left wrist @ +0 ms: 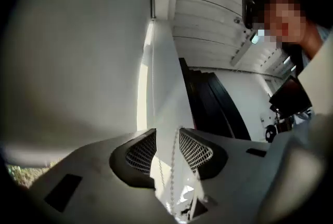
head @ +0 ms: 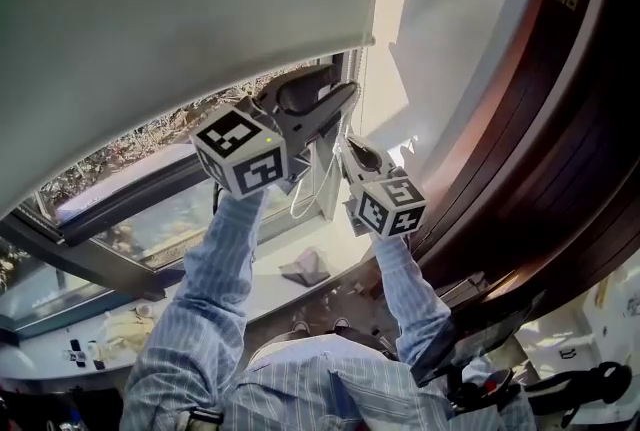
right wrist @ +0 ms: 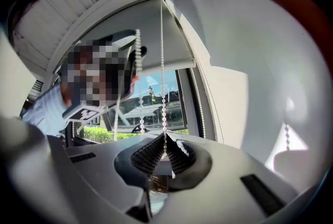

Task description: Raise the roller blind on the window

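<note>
The grey roller blind [head: 180, 19] covers the upper part of the window, its bottom bar running above both grippers. Its white bead chain [right wrist: 162, 62] hangs along the window's right side. My right gripper [right wrist: 165, 139] is shut on this chain, which rises taut from the fingertips. Just above it is my left gripper [head: 345, 97], raised close under the blind's bottom edge. In the left gripper view the left gripper [left wrist: 167, 132] stands open, and the bead chain [left wrist: 171, 160] hangs loose between its mesh pads [left wrist: 195, 151] without being pressed.
White wall reveal [head: 450, 39] flanks the window on the right, with dark wooden panelling [head: 540, 119] beyond it. A crumpled cloth [head: 305, 267] lies on the window sill [head: 270, 294], and small items [head: 85, 351] sit at its left end. Trees show through the glass.
</note>
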The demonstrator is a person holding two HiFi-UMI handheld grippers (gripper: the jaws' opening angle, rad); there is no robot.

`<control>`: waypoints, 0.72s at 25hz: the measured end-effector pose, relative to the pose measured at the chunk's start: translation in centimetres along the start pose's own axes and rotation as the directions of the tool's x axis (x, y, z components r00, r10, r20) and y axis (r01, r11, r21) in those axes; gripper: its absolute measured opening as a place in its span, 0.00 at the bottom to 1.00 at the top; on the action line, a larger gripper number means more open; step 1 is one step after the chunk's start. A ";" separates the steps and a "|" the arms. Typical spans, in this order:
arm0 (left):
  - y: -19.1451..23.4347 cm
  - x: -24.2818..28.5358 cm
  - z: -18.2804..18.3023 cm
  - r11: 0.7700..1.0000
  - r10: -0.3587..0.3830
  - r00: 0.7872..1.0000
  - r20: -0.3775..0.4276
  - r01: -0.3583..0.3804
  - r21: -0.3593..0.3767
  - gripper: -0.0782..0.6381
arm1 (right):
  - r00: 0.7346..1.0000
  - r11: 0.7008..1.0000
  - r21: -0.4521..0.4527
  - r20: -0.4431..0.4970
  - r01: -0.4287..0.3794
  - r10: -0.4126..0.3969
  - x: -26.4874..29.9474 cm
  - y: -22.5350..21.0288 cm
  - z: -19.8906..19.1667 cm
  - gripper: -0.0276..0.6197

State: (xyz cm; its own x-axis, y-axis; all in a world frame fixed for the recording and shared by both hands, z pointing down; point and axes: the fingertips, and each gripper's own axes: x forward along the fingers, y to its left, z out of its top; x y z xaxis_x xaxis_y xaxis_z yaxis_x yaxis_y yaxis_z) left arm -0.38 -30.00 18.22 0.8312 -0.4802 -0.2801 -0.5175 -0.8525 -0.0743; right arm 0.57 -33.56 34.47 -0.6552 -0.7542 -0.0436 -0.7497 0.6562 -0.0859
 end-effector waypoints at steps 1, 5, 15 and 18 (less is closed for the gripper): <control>0.4 1.0 1.1 0.999 0.013 1.000 -0.010 -0.012 0.046 0.27 | 1.000 1.000 0.005 0.002 -0.004 0.004 -0.1 0.2 0.0 0.06; 1.7 4.2 1.8 0.998 0.009 0.998 -0.065 -0.005 0.064 0.27 | 1.000 1.000 -0.003 0.008 0.002 -0.002 -0.4 0.3 0.1 0.06; -2.7 -1.2 -7.2 0.963 -0.212 0.773 -0.598 0.268 0.004 0.23 | 0.994 0.993 -0.047 0.004 0.105 -0.105 -1.3 -4.1 0.5 0.06; -4.6 -3.1 -7.1 0.933 -0.353 0.741 -0.571 0.323 -0.157 0.23 | 0.993 0.992 -0.055 0.006 0.117 -0.117 -1.1 -4.7 0.5 0.06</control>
State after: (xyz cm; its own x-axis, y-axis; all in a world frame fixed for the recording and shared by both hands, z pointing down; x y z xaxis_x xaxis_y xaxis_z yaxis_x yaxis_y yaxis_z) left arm 0.85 -26.09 26.26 0.9149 -0.1730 0.3649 -0.1822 -0.9832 -0.0093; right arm 4.90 -35.85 34.38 -0.5623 -0.8260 -0.0394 -0.8253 0.5635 -0.0357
